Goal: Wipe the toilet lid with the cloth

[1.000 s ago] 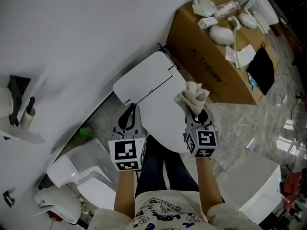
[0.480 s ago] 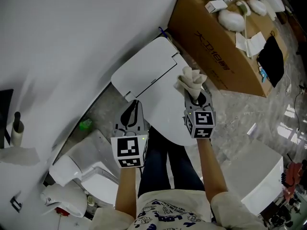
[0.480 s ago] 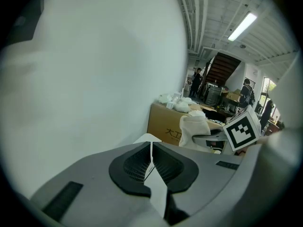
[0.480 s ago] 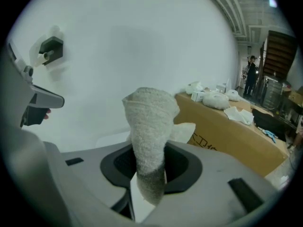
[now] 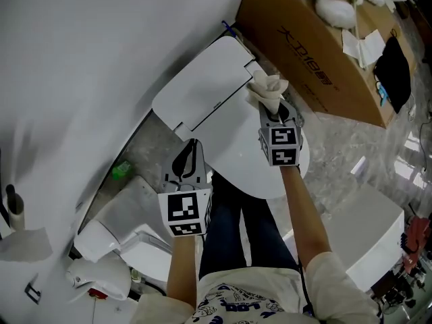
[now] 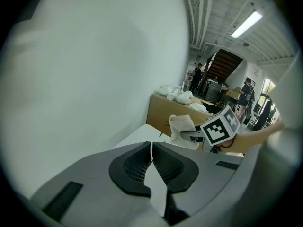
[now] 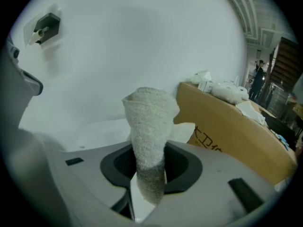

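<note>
**Right tongs** (image 5: 272, 115): centre right of the head view, pinching the cloth (image 5: 266, 90). A pale towelling bundle stands out past the tips, with its tail pressed between the jaws.

**Left tongs** (image 5: 190, 155): centre of the head view, pressed together with nothing between the jaws. They hang at the lid's left edge.

**Toilet lid** (image 5: 233, 147): white oval, closed, at the centre of the frame. Its long axis runs from the hinge line by the tank top (image 5: 199, 90) down toward the lower right, where the person's legs are.

**Governing relation:** the cloth sits at the upper right end of the lid, beside the tank's right corner, so almost the whole lid lies down-frame of it. The right tongs are the nearer pair and the only ones loaded. The wipe would likely be drawn along the long axis toward the bottom of the frame.

**Surroundings:** cardboard box (image 5: 317, 52) at upper right, a second toilet (image 5: 121, 228) at lower left, and a white wall (image 5: 81, 59) across the upper left.

**Not made out:**
- Whether the cloth touches the lid.
- The lid's right flank, which is under the right tongs and forearm.
- The box, which is cut off at the frame edge.
</note>
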